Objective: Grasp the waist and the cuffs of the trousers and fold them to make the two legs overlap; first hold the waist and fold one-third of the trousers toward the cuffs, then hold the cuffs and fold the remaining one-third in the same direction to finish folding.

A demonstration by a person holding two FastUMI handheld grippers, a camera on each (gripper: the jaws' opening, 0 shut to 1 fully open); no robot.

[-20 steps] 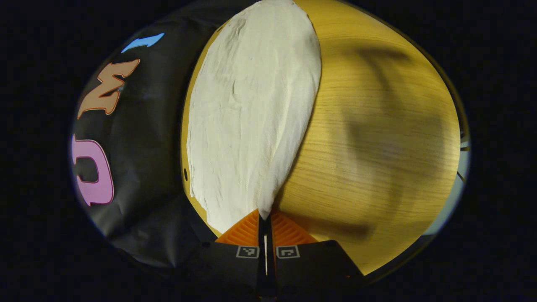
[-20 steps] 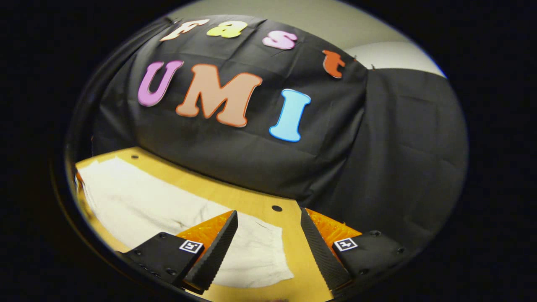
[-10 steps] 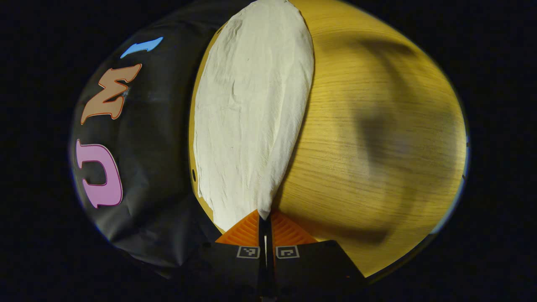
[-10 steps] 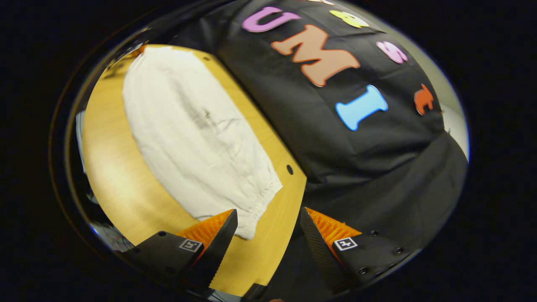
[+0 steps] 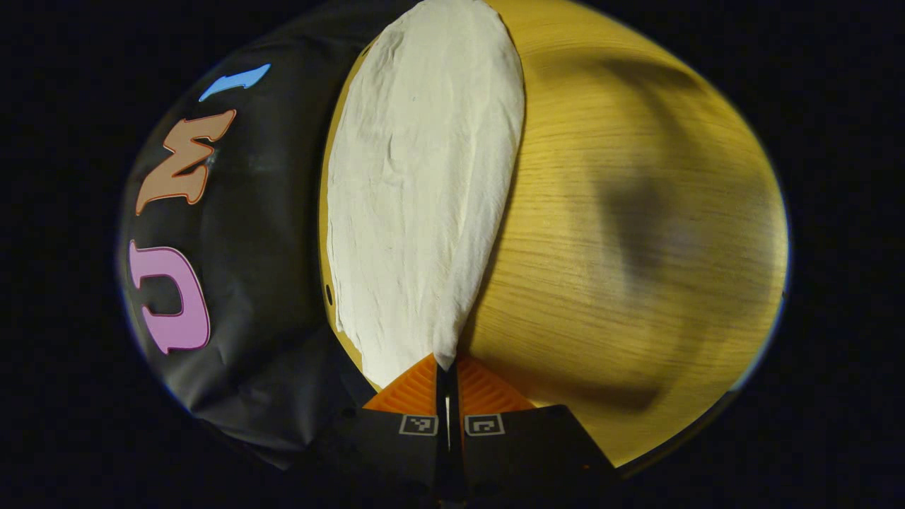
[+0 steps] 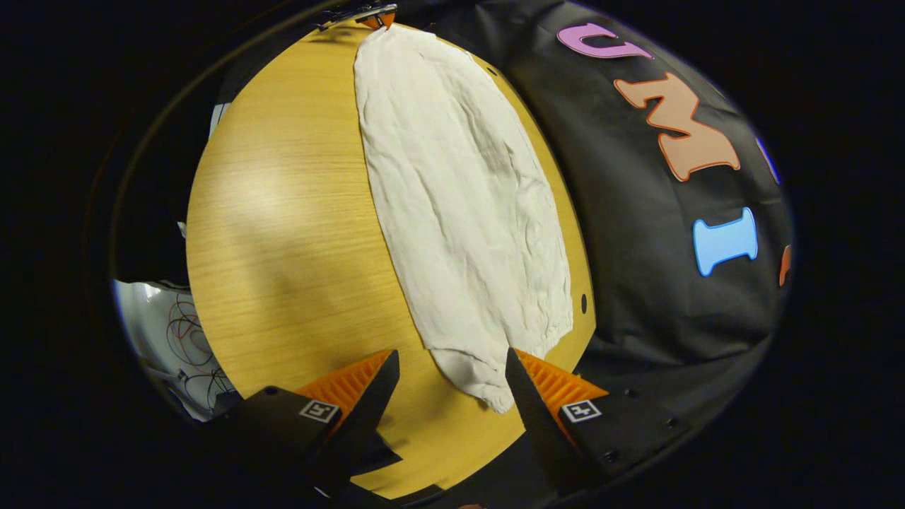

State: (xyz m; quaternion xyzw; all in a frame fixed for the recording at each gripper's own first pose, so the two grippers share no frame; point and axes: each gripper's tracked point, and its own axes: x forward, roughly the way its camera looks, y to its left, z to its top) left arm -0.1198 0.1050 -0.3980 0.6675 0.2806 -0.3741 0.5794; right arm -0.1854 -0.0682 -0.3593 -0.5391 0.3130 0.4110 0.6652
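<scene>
Left tool [image 5: 447,371]: fingers pressed together on a tip of the trousers [image 5: 424,191], nipping the cloth right at the fingertips. From that pinch the trousers run straight ahead of the tool as one long pale strip, flat on the wooden counter [image 5: 636,212], along the counter's far edge next to the black wall cloth. Which end this is, waist or cuffs, cannot be told from the left gripper view.

Right tool [image 6: 450,378]: fingers spread apart, holding nothing. The near end of the trousers [image 6: 459,212] lies between and just ahead of its fingers, closer to the right-hand finger; a rumpled, gathered edge shows there. In the right gripper view the other tool sits at the far tip of the strip, ahead of this one.

Handling, judged: thin, crinkled fabric, light and limp, no stiffness. It will sag and drape from any held point and drag on the wood rather than slide as a sheet. One corner pinch will let the rest of the edge droop.

Where to hold, judged: take the bunched end ahead of the right tool, biting through all layers at once, a little in from the edge so it cannot slip free. Lift both ends level so the layers stay aligned.
</scene>
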